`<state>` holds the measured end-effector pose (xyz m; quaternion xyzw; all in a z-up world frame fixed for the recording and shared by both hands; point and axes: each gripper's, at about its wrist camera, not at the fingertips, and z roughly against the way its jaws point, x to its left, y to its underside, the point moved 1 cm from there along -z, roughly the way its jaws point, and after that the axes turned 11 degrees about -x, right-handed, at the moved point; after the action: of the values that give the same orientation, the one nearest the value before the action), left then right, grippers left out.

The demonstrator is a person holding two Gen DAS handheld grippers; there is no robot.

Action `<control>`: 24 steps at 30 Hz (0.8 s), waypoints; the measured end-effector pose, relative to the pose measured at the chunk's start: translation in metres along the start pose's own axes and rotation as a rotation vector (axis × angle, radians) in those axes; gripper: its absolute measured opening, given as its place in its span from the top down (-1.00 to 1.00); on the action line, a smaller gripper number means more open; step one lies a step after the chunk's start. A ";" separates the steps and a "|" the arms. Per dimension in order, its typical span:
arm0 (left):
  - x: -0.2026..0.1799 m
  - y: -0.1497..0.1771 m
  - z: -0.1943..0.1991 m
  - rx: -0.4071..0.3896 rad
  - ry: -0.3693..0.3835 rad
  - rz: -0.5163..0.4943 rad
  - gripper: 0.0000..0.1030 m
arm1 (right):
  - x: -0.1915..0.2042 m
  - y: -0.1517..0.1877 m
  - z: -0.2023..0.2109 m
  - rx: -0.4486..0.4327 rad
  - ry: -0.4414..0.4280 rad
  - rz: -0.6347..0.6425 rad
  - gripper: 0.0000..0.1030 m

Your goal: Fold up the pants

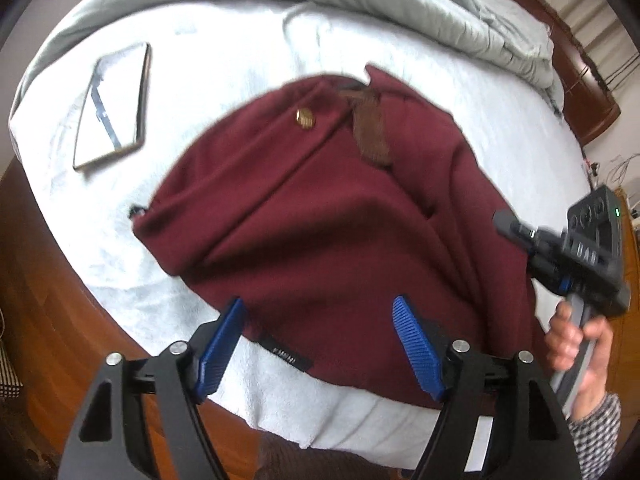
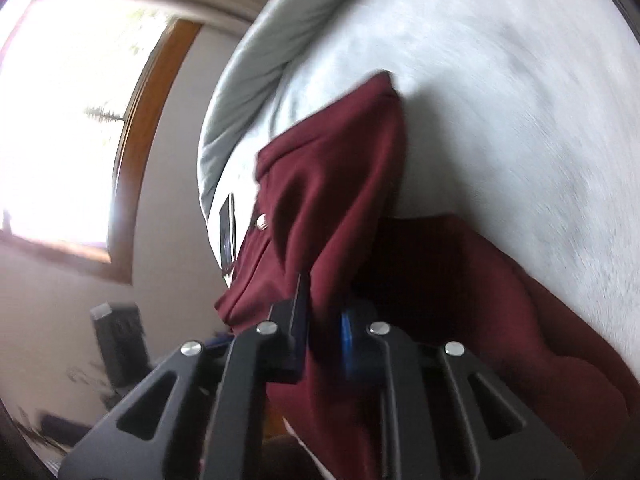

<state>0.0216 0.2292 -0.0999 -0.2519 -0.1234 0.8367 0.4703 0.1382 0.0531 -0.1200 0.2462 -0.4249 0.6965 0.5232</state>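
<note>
Right claw (image 2: pixel 324 320) pinches the maroon cotton pants (image 1: pixel 320 216); left claw (image 1: pixel 320 344), wide open and empty, hovers above them. Keep the fold taut, imo.

White bed sheet (image 1: pixel 248 52) lies bare beyond the maroon pants (image 1: pixel 328 208) and along their near edge; a phone (image 1: pixel 114 106) occupies the sheet to their left; the bunched grey duvet (image 1: pixel 460 8) walls the far side; the right gripper (image 1: pixel 500 220) blocks the pants' right edge.
</note>
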 end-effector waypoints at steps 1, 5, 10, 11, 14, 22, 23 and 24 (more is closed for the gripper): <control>0.000 -0.003 0.004 -0.009 0.012 0.002 -0.48 | 0.013 0.005 -0.001 -0.007 -0.013 0.062 0.75; -0.006 -0.029 0.004 -0.030 0.041 0.004 -0.50 | 0.062 0.036 -0.015 0.022 -0.060 0.281 0.74; -0.052 -0.066 -0.003 -0.064 -0.038 -0.136 -0.51 | 0.087 0.084 -0.050 0.111 0.005 0.447 0.55; -0.066 -0.067 -0.007 -0.065 -0.082 -0.196 -0.51 | 0.085 0.089 -0.057 0.118 0.015 0.441 0.49; -0.108 -0.070 -0.023 -0.053 -0.184 -0.402 -0.51 | 0.070 0.100 -0.062 0.103 -0.006 0.365 0.38; -0.156 -0.057 -0.058 -0.034 -0.275 -0.507 -0.51 | 0.057 0.116 0.003 0.018 -0.009 0.281 -0.23; -0.160 -0.054 -0.060 -0.036 -0.291 -0.518 -0.51 | 0.053 0.117 0.013 0.007 0.013 0.274 -0.23; -0.166 -0.051 -0.066 -0.032 -0.317 -0.543 -0.51 | 0.049 0.116 0.020 -0.005 0.030 0.264 -0.23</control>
<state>0.1655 0.1134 -0.0820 -0.0835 -0.2709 0.7075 0.6473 0.0113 0.0506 -0.1096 0.1763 -0.4476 0.7618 0.4338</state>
